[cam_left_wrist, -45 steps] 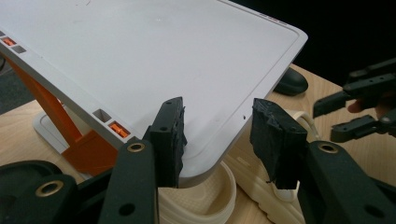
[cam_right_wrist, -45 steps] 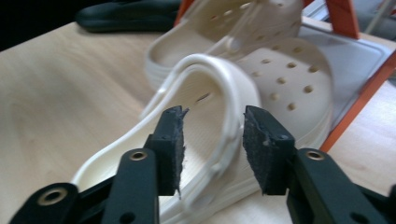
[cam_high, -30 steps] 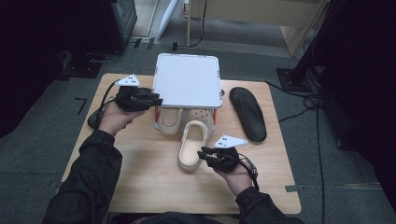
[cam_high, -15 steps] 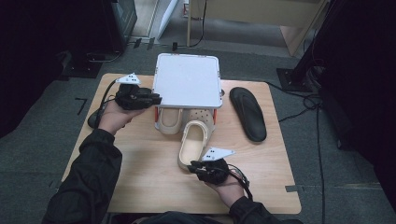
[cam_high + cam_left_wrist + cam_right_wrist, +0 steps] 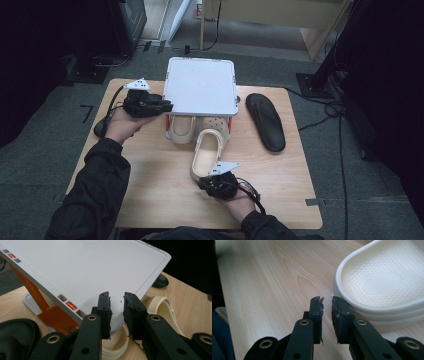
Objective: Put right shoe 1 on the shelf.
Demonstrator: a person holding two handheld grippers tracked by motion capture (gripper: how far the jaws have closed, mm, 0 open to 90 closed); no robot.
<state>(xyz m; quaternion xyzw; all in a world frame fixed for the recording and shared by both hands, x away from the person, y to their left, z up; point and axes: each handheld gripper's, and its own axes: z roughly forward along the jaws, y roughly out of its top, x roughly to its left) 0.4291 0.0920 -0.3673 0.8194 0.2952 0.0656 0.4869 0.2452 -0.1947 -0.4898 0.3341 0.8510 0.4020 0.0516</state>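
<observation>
the right claw (image 5: 204, 181) sits low at the table's (image 5: 150, 195) 6 o'clock edge, its jaws a narrow slit apart, empty, just off the heel of the cream clog (image 5: 207, 152), likely lining up to pinch that rim. the clog points toward 12, toe under the white rack (image 5: 201, 92). at 10 o'clock the left claw (image 5: 167, 107) hovers at the rack's corner, jaws slightly parted, perhaps to steady it. a second clog (image 5: 181, 129) rests beneath the rack.

A cream clog (image 5: 206, 150) lies sole-down on the wooden table, its heel end toward the person and its perforated toe under the edge of a white tray-stand. A second cream clog (image 5: 181, 129) sits beside it, mostly beneath that stand.
</observation>
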